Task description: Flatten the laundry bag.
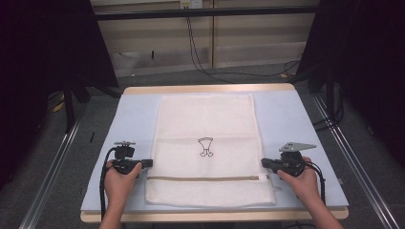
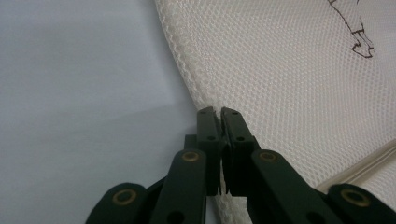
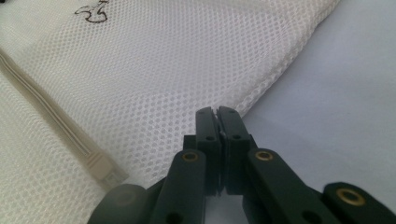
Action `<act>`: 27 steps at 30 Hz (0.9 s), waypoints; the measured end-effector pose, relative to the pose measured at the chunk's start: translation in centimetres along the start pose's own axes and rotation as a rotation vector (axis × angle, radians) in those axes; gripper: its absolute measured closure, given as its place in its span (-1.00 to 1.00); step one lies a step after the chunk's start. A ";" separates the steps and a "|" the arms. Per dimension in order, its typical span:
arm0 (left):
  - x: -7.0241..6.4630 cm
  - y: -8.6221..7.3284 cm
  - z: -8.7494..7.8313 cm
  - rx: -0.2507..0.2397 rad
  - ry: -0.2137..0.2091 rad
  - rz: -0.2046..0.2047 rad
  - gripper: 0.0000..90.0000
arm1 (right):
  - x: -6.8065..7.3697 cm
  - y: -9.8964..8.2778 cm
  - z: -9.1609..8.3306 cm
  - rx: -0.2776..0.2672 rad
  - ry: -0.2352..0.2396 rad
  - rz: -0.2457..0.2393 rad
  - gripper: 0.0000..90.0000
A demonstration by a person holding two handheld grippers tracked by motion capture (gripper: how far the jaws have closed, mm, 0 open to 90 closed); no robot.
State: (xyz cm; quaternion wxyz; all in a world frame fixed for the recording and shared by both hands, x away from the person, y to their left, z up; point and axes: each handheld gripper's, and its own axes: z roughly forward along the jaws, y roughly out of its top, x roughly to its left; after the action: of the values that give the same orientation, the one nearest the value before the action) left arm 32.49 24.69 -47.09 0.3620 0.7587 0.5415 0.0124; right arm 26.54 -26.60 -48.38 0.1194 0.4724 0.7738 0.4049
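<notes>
A white mesh bag [image 1: 205, 124] lies flat on the pale blue mat [image 1: 133, 119], with a small black drawing [image 1: 206, 146] at its middle and a beige zipper [image 1: 203, 178] across its near end. My left gripper [image 1: 149, 163] is at the bag's left edge, just above the zipper line. In the left gripper view the jaws [image 2: 218, 112] are shut, pinching the seam of the mesh bag [image 2: 289, 70]. My right gripper [image 1: 263, 162] is at the bag's right edge. In the right gripper view its jaws [image 3: 216, 111] are shut on the rim of the mesh bag [image 3: 177, 70], beside the zipper [image 3: 56, 121].
The mat covers a wooden table [image 1: 205, 88]. Bare mat lies left and right of the bag. Metal rails [image 1: 57, 162] run along the floor on both sides. Black cables [image 1: 200, 57] trail on the floor beyond the far edge, and dark curtains stand at both sides.
</notes>
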 end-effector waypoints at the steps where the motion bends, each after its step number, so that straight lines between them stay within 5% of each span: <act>1: 0.1 0.0 -0.1 0.004 -0.002 0.006 0.94 | 0.0 0.0 0.0 0.000 0.000 0.006 0.96; 5: -0.2 0.0 -0.3 0.009 0.001 0.020 0.91 | 0.0 -0.1 -0.2 0.000 0.011 -0.002 0.93; 10: -0.9 0.7 -1.2 -0.033 0.021 0.053 0.64 | 0.0 -0.1 -0.9 -0.028 -0.019 -0.012 0.57; 16: -2.5 1.5 -0.7 -0.045 -0.051 0.055 0.41 | 0.3 -0.1 -1.9 -0.066 -0.011 -0.078 0.75; 27: -6.3 2.5 0.9 -0.044 -0.103 0.051 0.27 | 0.8 -1.0 -2.7 -0.078 -0.011 -0.125 0.93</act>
State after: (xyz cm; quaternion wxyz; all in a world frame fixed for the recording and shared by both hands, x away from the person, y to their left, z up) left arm 32.24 18.60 -43.98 0.4053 0.7638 0.5022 -0.0053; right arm 23.92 -27.61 -47.24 0.1669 0.4203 0.7847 0.4240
